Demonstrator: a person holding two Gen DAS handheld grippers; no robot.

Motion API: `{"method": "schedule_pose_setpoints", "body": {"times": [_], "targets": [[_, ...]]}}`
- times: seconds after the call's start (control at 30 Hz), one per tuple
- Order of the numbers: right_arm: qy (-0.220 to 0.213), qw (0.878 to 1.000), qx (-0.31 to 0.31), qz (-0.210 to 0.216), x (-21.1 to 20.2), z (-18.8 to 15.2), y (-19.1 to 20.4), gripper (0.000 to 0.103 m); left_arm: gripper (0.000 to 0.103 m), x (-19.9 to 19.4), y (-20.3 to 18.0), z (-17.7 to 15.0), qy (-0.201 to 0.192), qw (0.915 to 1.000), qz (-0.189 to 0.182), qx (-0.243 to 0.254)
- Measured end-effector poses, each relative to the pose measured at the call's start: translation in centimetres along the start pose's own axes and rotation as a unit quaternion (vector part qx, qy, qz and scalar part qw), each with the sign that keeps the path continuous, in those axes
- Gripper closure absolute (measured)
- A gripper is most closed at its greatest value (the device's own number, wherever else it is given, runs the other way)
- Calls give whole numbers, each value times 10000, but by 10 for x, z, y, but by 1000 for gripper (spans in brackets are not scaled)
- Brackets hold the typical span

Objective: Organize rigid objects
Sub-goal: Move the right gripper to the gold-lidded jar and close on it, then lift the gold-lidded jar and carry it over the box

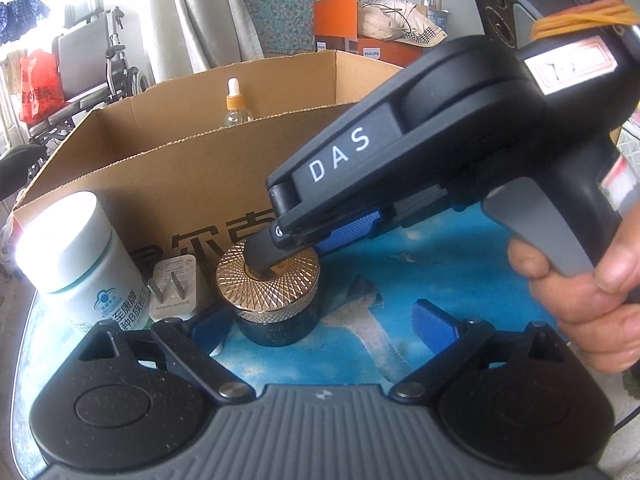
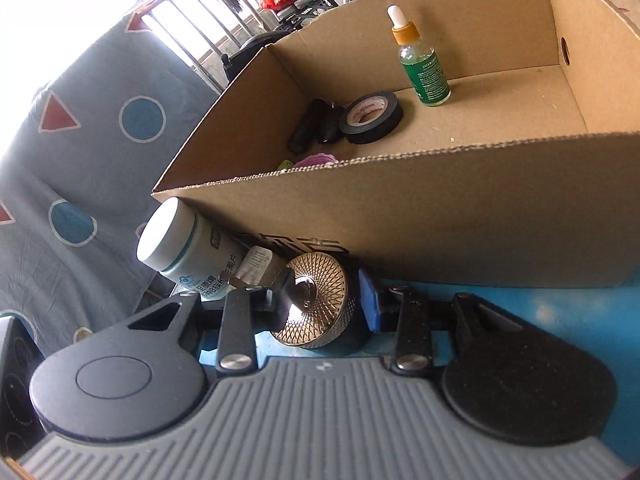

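Now, right hand-held gripper point(image 2: 324, 300) clamping ribbed gold-lidded round jar point(image 2: 318, 300), left hand-held gripper point(image 1: 316, 328) released.

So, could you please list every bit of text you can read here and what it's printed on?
"DAS": on the right claw.
"PHILIPS": on the orange box.
White supplement bottle: Chinese label, only partly legible.
Cardboard box: large Chinese characters, cut off.
Dropper bottle, black tape roll, charger plug: too small.

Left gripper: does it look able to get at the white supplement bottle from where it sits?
Probably yes. The left gripper is open, and the white bottle stands just past its left finger, unobstructed; the right gripper is occupied at the gold-lidded jar.
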State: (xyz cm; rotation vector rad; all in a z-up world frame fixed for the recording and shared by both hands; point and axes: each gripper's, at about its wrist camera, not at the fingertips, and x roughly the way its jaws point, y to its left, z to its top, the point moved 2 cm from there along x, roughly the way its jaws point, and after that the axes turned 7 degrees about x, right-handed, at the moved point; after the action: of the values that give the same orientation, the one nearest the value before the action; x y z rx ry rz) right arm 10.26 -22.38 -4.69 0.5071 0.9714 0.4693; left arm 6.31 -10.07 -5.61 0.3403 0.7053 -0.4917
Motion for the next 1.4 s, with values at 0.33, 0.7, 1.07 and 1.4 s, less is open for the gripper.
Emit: {"method": "schedule_pose_setpoints", "body": {"times": [0.33, 0.7, 1.07, 1.4], "targets": [[-208, 9990, 276, -282, -39, -18, -27, 67, 6, 3, -27, 7, -176, 9979, -570, 269], [-542, 9937, 936, -291, -82, -44, -65, 67, 11, 9, -43, 10, -244, 9945, -799, 637], [-495, 9918, 1171, -87, -77, -48, -74, 62, 32, 34, -49, 19, 130, 9961, -526, 695], [-498, 9920, 1158, -43, -74, -49, -71, 60, 46, 33, -41, 20, 74, 9973, -473, 555]]}}
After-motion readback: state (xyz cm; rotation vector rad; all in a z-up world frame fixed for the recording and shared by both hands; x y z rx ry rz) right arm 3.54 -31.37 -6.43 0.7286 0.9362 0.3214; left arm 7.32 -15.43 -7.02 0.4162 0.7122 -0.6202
